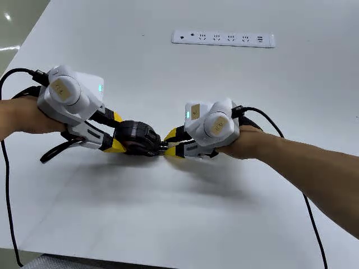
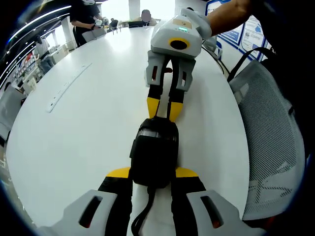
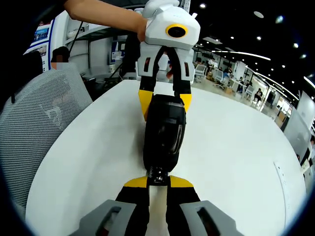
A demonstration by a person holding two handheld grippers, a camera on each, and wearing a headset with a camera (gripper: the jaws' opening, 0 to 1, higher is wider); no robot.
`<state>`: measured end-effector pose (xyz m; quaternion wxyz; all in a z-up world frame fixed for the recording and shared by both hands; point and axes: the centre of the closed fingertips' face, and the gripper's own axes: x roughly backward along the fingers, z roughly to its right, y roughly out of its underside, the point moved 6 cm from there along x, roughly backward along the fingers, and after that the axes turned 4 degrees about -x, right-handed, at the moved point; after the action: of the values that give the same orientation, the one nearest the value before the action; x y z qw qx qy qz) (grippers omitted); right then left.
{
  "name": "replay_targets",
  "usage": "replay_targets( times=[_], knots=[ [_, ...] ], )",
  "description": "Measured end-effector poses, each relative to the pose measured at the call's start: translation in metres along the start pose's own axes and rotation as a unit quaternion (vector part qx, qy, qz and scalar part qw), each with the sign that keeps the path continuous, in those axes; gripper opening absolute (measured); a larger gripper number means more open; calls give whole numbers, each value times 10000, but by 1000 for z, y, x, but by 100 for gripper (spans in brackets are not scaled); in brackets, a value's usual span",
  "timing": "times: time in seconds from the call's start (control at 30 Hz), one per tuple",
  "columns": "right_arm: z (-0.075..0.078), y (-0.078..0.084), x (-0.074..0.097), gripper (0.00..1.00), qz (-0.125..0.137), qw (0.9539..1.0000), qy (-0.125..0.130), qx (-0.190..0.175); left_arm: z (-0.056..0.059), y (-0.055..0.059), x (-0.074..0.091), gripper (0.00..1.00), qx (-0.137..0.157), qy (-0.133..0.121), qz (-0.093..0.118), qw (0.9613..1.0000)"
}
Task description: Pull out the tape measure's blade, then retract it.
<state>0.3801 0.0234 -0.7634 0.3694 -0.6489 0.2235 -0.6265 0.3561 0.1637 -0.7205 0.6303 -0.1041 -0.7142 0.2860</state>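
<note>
Your left gripper point(image 1: 116, 133) holds the tape measure point(image 1: 137, 138) by its black case. Its yellow-tipped jaws stand fairly wide and press on the case's two sides, low over the white table point(image 1: 224, 89). The case sits near the middle of the table's near half, its length running left to right between your two hands.

Your right gripper point(image 1: 170, 143) meets it from the right, nose to nose with the left one. In the right gripper view its jaws are drawn in narrow and pinch the small metal blade hook point(image 3: 157, 173) at the case's mouth. The case's front end sits just beside the jaw tips. In the left gripper view a black cord point(image 2: 142, 216) trails from the case's rear end, down between that gripper's jaws.

A white power strip point(image 1: 223, 38) lies at the far side of the table, well apart from both grippers. A black cable point(image 1: 7, 185) runs down the near left side from the left gripper, and another hangs off the near edge below your right forearm. In the gripper views a grey mesh chair point(image 2: 275, 142) stands just beside the table's near edge. People point(image 2: 88, 17) stand at the table's left end. Nothing lies on the table between the two grippers and the power strip.
</note>
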Motion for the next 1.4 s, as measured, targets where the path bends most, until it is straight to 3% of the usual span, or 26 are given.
replay_targets(
  times=[1.4],
  knots=[
    [-1,24,33,8,-198,9997,93,-119,3,-1,1,24,94,-19,-7,10000]
  ],
)
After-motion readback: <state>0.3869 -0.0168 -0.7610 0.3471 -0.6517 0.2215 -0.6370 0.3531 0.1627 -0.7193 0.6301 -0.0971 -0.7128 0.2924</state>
